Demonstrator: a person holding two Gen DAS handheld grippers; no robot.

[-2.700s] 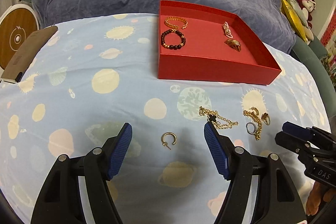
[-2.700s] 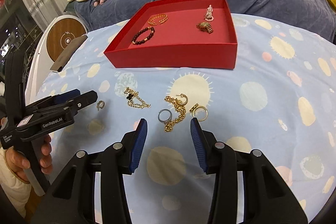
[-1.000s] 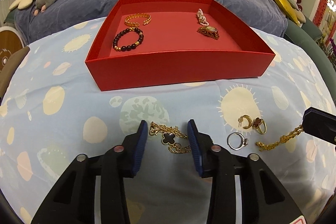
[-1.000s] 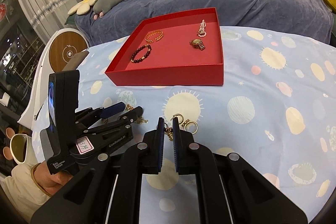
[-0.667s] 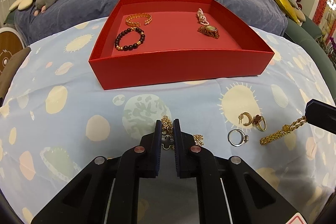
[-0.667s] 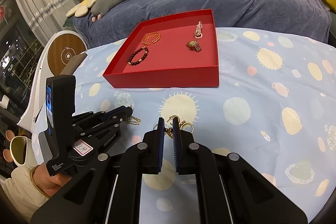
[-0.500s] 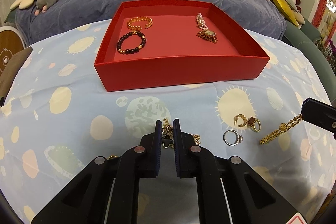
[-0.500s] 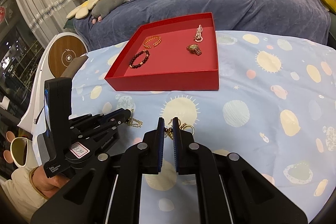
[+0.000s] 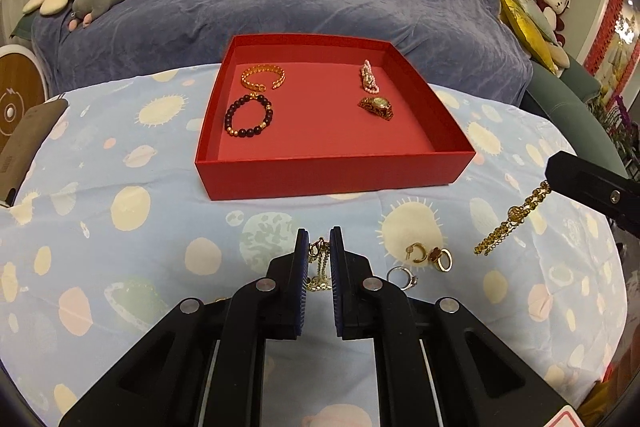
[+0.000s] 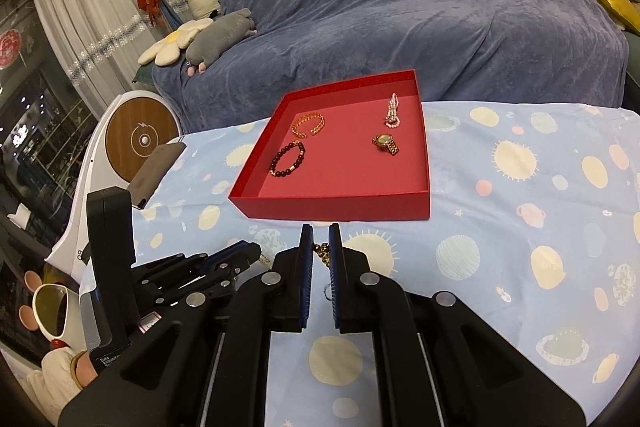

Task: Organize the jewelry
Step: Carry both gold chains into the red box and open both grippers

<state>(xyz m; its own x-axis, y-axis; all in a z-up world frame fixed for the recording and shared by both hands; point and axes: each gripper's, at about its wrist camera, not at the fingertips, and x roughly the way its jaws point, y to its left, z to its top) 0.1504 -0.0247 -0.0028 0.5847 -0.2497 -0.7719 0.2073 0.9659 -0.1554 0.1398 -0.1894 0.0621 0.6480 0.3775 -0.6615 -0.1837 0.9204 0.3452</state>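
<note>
The left gripper (image 9: pixel 319 253) is closed, its fingers (image 9: pixel 301 267) pinched on a thin gold chain (image 9: pixel 319 269) that hangs between them above the tabletop (image 9: pixel 132 227). The right gripper (image 10: pixel 321 251) is likewise closed on a beaded gold chain (image 9: pixel 510 223), which in the left view is seen dangling clear of the cloth at the right. Both pieces look to be in mid-carry toward the red tray (image 9: pixel 328 177), which lies just beyond, in the middle of the tabletop.

For a clean placement, each chain should be raised enough that its loose end clears the near wall of the tray, then carried in slowly so that swinging is kept small. The open red floor near the front should be aimed for, away from the bead bracelet (image 9: pixel 249 116), the gold bangle (image 9: pixel 263 76), the watch (image 9: pixel 376 106) and the pink strand (image 9: pixel 369 79) lying at the far end. The chains are best lowered until they pool before release, kept apart to avoid tangling. Two rings (image 9: pixel 440 259), an earring (image 9: pixel 416 251) and a silver ring (image 9: pixel 403 277) are left on the cloth at near right.
</note>
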